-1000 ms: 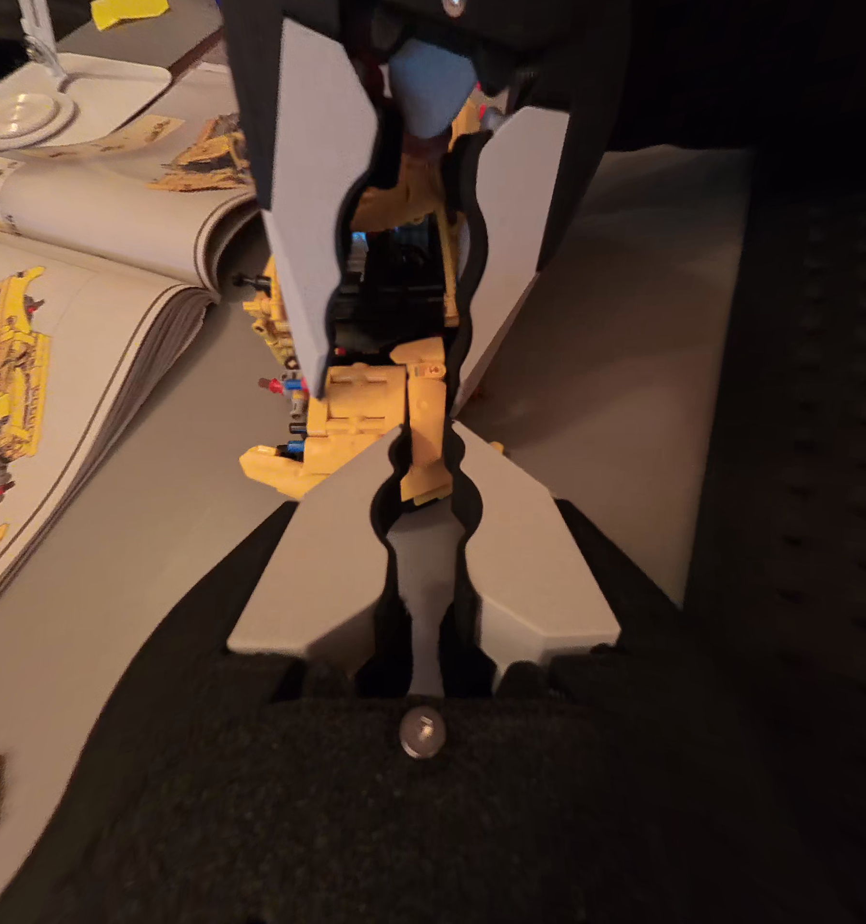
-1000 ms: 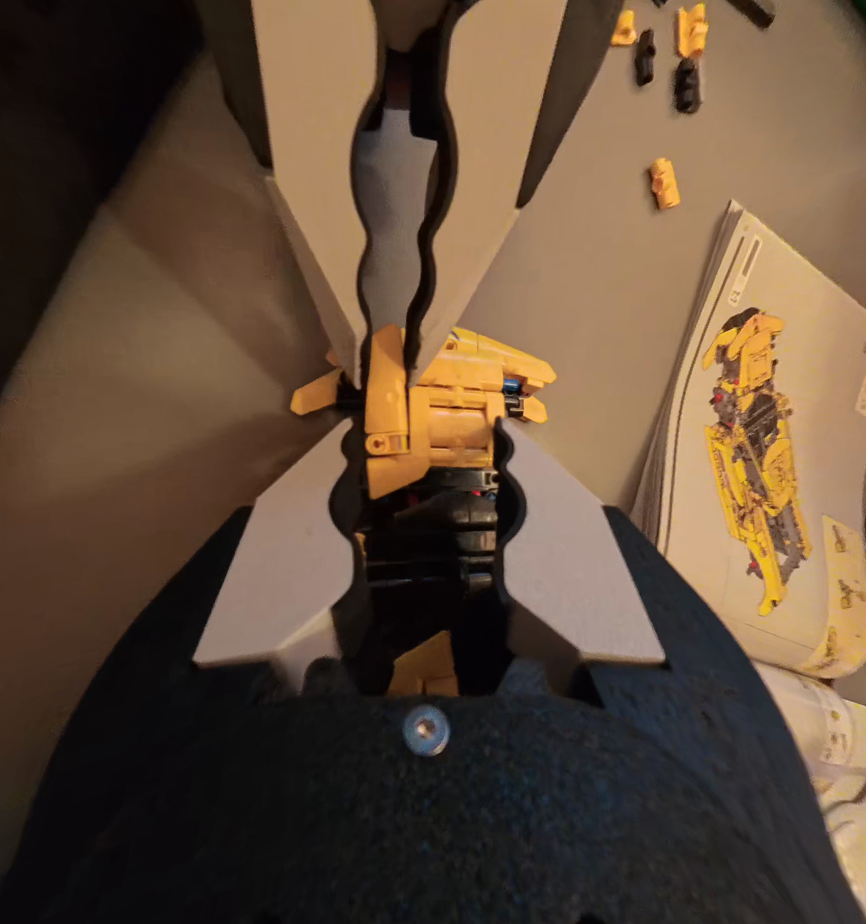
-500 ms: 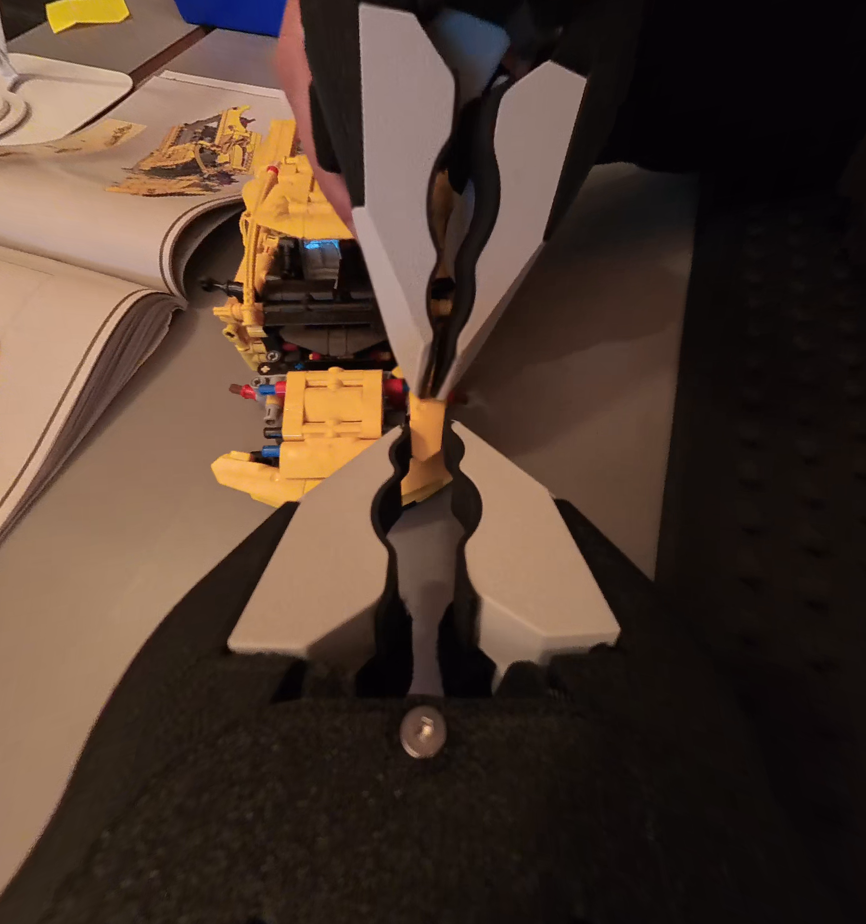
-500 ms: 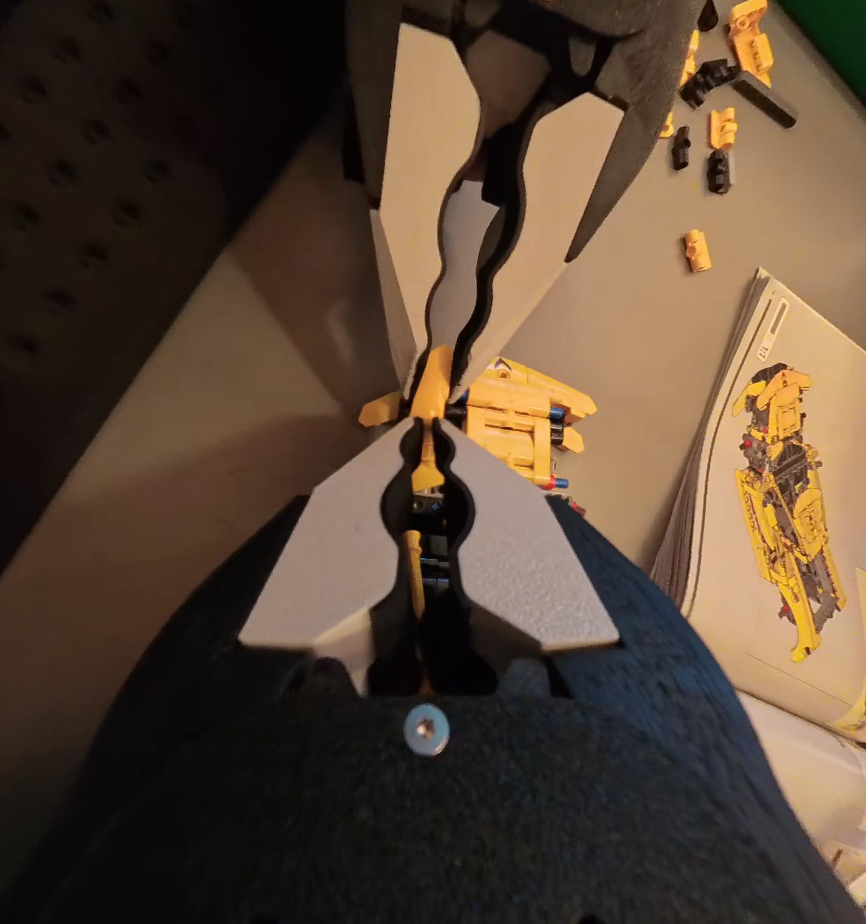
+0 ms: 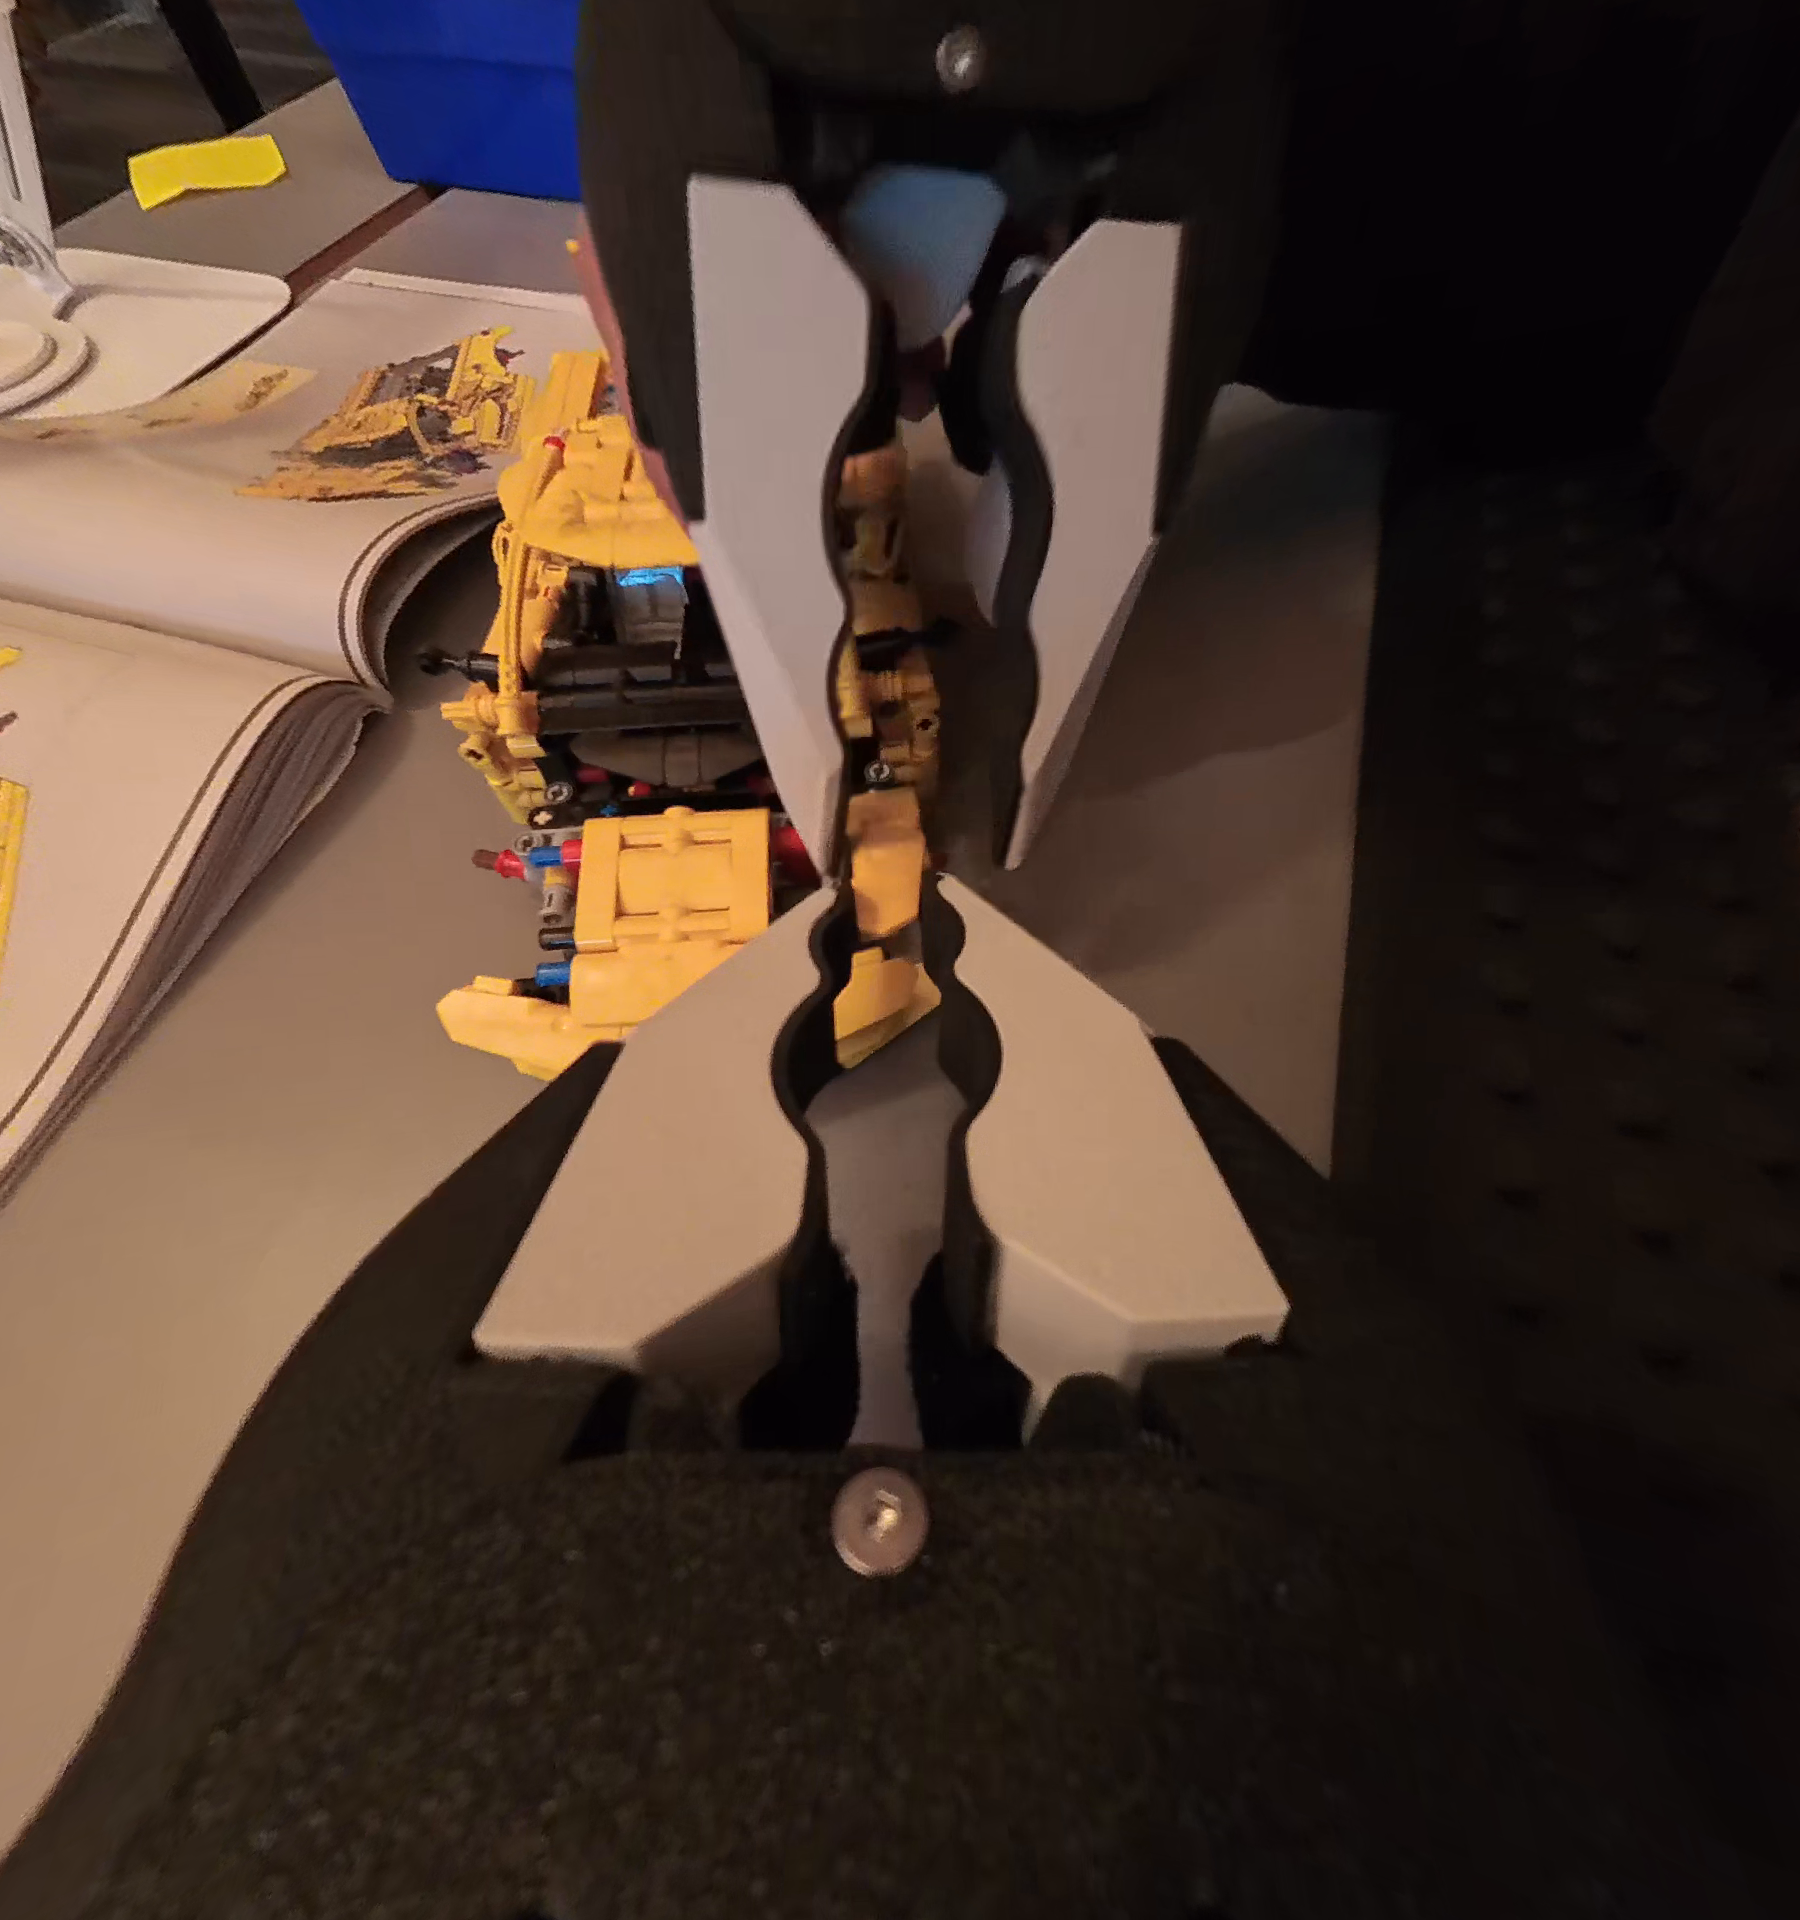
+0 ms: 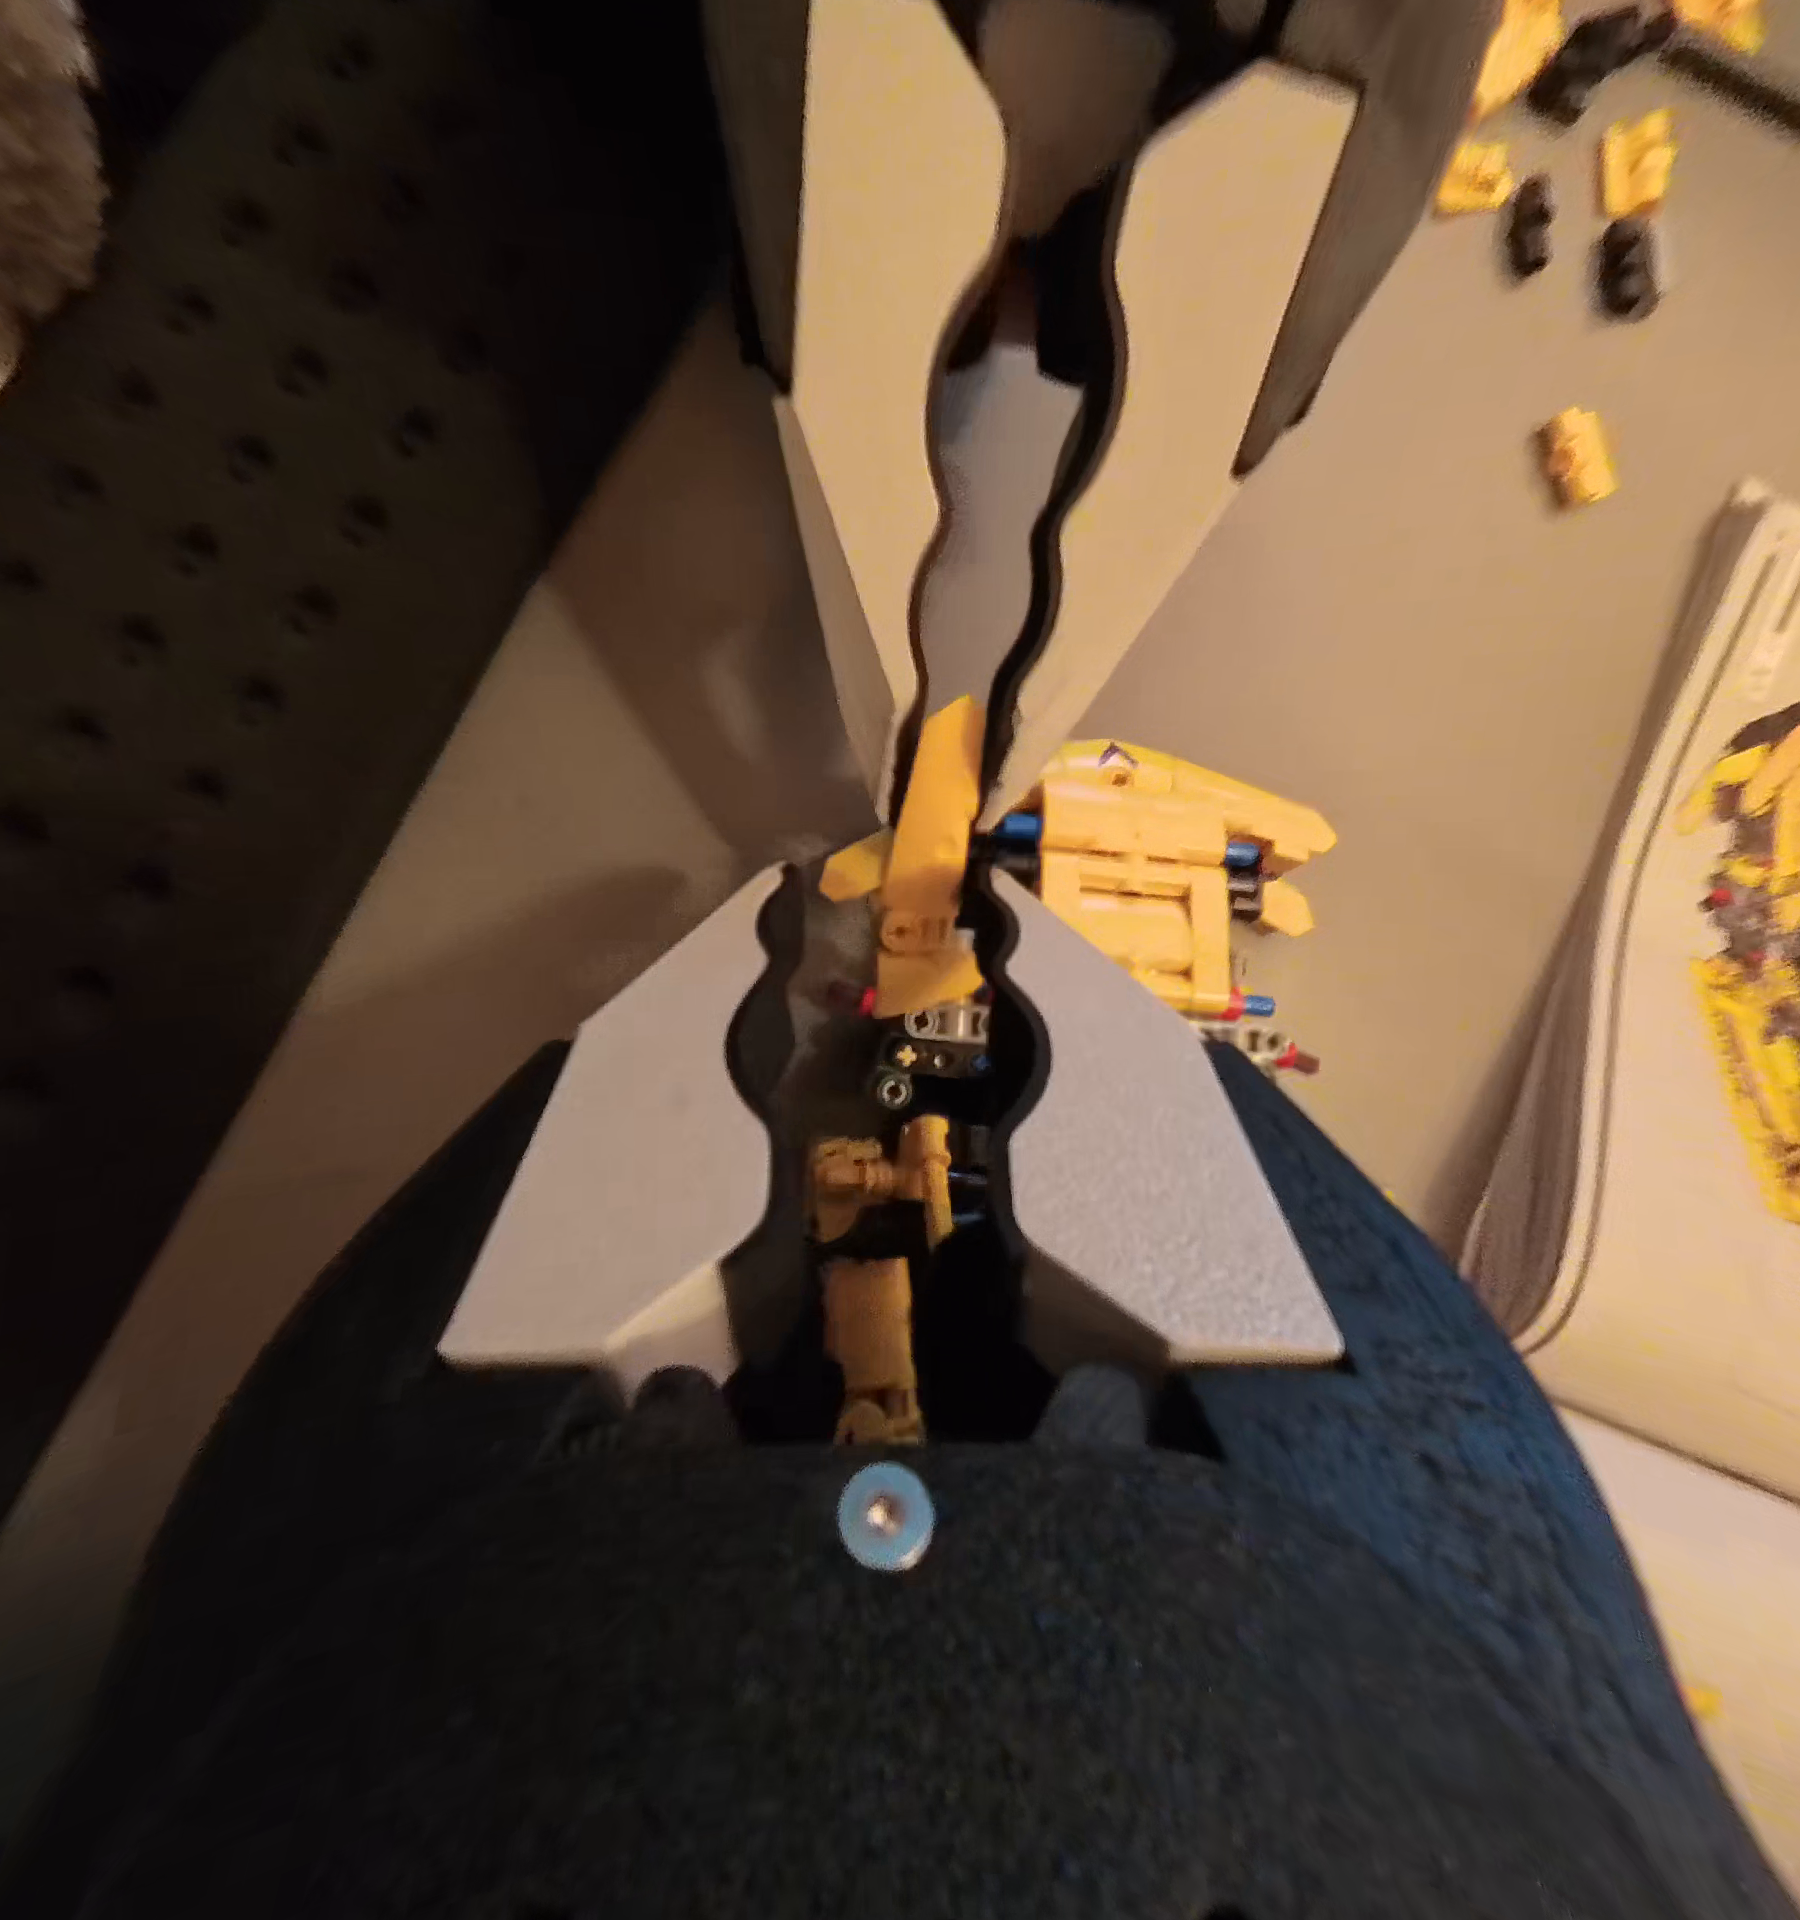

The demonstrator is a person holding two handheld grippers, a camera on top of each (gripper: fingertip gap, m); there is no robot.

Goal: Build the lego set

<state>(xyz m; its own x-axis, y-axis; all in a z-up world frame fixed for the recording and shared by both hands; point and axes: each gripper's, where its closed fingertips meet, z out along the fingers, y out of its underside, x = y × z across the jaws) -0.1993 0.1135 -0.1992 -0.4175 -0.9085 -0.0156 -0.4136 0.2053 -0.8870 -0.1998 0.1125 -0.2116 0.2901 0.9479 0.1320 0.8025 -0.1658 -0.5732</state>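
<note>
Yellow lego model (image 5: 657,790) stands on the grey table, black beams across its middle, red and blue pins sticking out of its side, pointed yellow teeth along the near low edge. A slim yellow panel (image 5: 880,883) on its right side stands upright, pinched between grey gripper tips. Loose yellow and black pieces (image 6: 1576,208) lie well apart

Dim, warm light is falling from the left; right edges are sinking into shadow, and loose pieces (image 6: 1571,197) are blurring.
</note>
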